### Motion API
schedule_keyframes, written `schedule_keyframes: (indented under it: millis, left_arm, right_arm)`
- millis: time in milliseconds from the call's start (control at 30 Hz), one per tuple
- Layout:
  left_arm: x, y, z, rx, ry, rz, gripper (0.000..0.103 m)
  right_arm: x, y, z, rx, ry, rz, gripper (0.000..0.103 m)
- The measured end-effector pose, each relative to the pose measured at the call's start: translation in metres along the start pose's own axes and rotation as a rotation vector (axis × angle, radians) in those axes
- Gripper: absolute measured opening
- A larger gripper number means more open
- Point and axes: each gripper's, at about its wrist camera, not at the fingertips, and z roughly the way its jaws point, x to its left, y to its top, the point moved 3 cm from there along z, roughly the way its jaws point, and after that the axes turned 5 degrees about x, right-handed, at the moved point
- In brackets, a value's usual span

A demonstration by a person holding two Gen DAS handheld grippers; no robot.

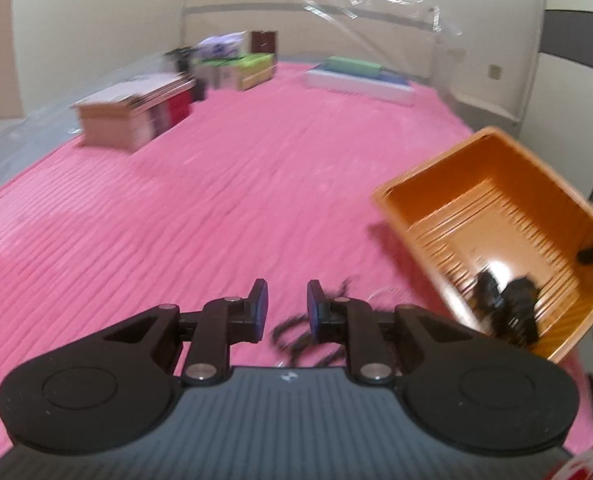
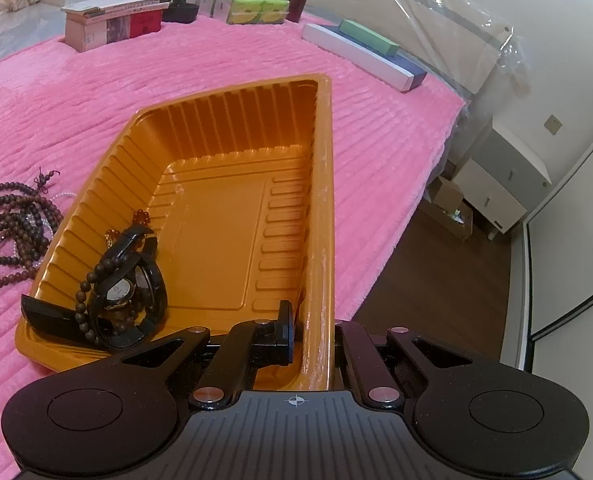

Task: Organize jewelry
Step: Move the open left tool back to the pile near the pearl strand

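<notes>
the right gripper (image 2: pixel 311 330) is clamping the near right wall of the orange tray (image 2: pixel 232 128) at lower centre. a watch (image 2: pixel 126 288) is lying in the tray's lower left corner. the left gripper (image 1: pixel 287 312) is hovering, jaws slightly parted and empty, above dark bead strings (image 1: pixel 296 334) on the pink blanket (image 1: pixel 216 184).

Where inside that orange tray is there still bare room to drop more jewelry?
The orange tray has a bare floor from its middle to the far wall and along the right side. Its near left corner is crowded with watches and a bead bracelet. The right tool clamps the near right wall.
</notes>
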Motion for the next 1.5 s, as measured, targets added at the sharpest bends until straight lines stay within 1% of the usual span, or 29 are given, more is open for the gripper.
schedule_keyframes:
  millis: [200, 300, 433, 633, 800, 900, 1133, 1233, 1367, 1500]
  left_arm:
    - [0.015, -0.037, 0.0, 0.056, 0.022, -0.054, 0.018]
    - [0.013, -0.047, 0.003, 0.074, 0.012, -0.066, 0.018]
    - [0.009, -0.055, 0.01, 0.092, 0.006, -0.051, 0.018]
    - [0.005, -0.05, 0.023, 0.084, 0.001, -0.046, 0.018]
    - [0.002, -0.047, 0.039, 0.095, -0.005, -0.033, 0.018]
    - [0.002, -0.048, 0.046, 0.104, 0.017, -0.015, 0.018]
    - [0.005, -0.049, 0.046, 0.101, 0.016, -0.022, 0.017]
    - [0.005, -0.049, 0.044, 0.093, 0.02, -0.021, 0.012]
    - [0.007, -0.048, 0.039, 0.082, 0.039, -0.012, 0.012]
    - [0.009, -0.052, 0.041, 0.095, 0.048, -0.001, 0.012]
  right_arm:
    - [-0.002, -0.004, -0.001, -0.006, 0.006, 0.005, 0.004]
    - [-0.003, -0.005, -0.002, -0.004, 0.011, 0.01, 0.003]
    - [-0.004, -0.008, -0.004, -0.003, 0.011, 0.014, 0.003]
    - [-0.004, -0.009, -0.002, 0.009, 0.008, 0.03, 0.003]
    - [-0.004, -0.009, -0.001, 0.011, 0.008, 0.03, 0.003]
    - [-0.003, -0.009, -0.002, 0.012, 0.007, 0.03, 0.004]
    - [-0.005, -0.009, -0.002, 0.011, 0.007, 0.029, 0.004]
    - [-0.006, -0.009, -0.002, 0.011, 0.007, 0.029, 0.004]
    - [-0.005, -0.009, -0.002, 0.011, 0.007, 0.029, 0.004]
    - [-0.005, -0.009, -0.002, 0.011, 0.007, 0.027, 0.004]
